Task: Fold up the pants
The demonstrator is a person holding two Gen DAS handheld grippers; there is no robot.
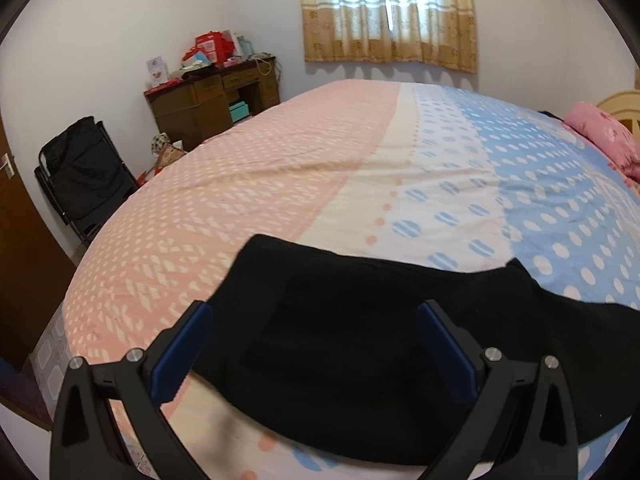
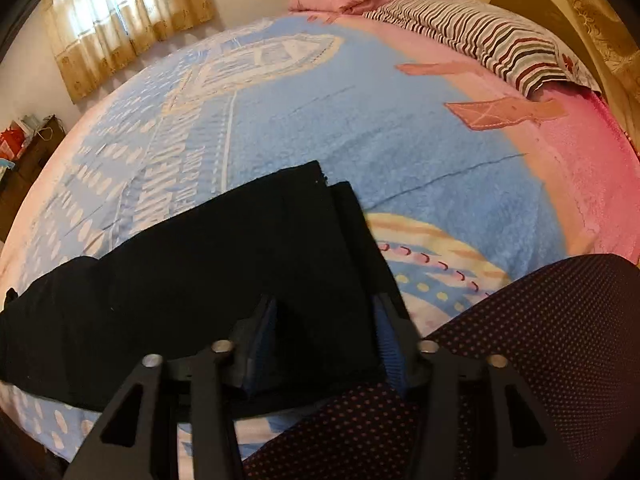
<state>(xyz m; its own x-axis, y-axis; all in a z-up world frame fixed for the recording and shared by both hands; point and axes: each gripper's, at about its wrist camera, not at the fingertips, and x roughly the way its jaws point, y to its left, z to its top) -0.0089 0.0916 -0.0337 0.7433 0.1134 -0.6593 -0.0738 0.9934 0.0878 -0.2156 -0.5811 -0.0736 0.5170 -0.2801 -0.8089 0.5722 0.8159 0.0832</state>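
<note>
Pants, black and laid flat, are spread across the near part of the bed, on a sheet patterned in pink, cream and blue. No container near the garment is seen; boxes and bags are piled on a brown desk by the far wall. In the left wrist view the left hand-held gripper is held over the dark cloth with its blue pads wide apart, nothing between them. In the right wrist view the right hand-held gripper is set at the hem end of the pants, its pads partly apart on either side of the cloth; whether the fabric is pinched cannot be told.
</note>
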